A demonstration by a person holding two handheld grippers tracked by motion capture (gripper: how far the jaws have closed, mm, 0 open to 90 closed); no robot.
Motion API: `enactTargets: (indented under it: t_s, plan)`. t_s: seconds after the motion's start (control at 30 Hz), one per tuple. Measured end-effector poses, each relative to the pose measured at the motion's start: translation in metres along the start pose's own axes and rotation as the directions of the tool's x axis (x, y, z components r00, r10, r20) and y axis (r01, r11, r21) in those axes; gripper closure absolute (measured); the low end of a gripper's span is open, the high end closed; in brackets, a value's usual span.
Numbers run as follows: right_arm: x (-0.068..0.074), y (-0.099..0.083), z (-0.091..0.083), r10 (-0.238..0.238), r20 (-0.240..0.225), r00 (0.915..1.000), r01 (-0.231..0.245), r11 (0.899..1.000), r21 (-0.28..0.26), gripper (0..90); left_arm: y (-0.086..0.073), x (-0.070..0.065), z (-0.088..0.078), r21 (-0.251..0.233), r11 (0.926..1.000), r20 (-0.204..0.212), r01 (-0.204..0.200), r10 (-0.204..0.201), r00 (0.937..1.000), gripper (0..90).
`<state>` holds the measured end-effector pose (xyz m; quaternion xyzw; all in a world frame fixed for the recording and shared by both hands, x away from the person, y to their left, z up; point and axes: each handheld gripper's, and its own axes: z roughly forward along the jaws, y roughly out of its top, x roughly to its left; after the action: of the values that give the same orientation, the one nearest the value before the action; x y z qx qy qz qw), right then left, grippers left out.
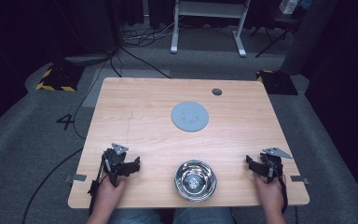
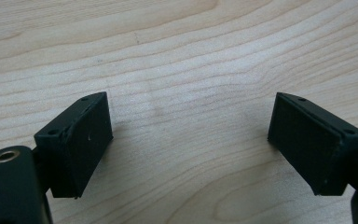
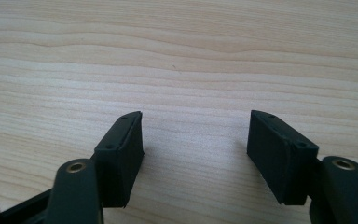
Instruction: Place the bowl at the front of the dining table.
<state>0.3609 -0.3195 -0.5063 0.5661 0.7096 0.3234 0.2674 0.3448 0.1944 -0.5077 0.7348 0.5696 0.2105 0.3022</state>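
Observation:
A shiny steel bowl (image 1: 195, 179) stands near the table's front edge, midway between my two hands. A flat grey round disc (image 1: 189, 116) lies on the wood farther back, past the bowl. My left gripper (image 1: 129, 164) rests at the front left of the table, open, with bare wood between its jaws (image 2: 189, 135). My right gripper (image 1: 253, 164) rests at the front right, also open, and nothing lies between its jaws (image 3: 196, 140). Each gripper is about a hand's width from the bowl.
The wooden table (image 1: 135, 116) has a round cable hole (image 1: 216, 91) at the back right. Behind the table the grey floor carries cables (image 1: 135, 56), a white desk frame (image 1: 207, 28) and yellow-black striped plates (image 1: 56, 79).

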Motion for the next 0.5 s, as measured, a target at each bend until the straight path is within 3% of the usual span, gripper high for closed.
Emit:
enactTargets:
  t_s: [0.5]
  plan:
    - [0.0005, 0.0001, 0.0000, -0.005, -0.002, 1.0000, 0.005, 1.000, 0.002, 33.9, 0.0000, 0.0000, 0.0000, 0.000, 1.0000, 0.000, 0.000, 0.000, 1.0000, 13.6]
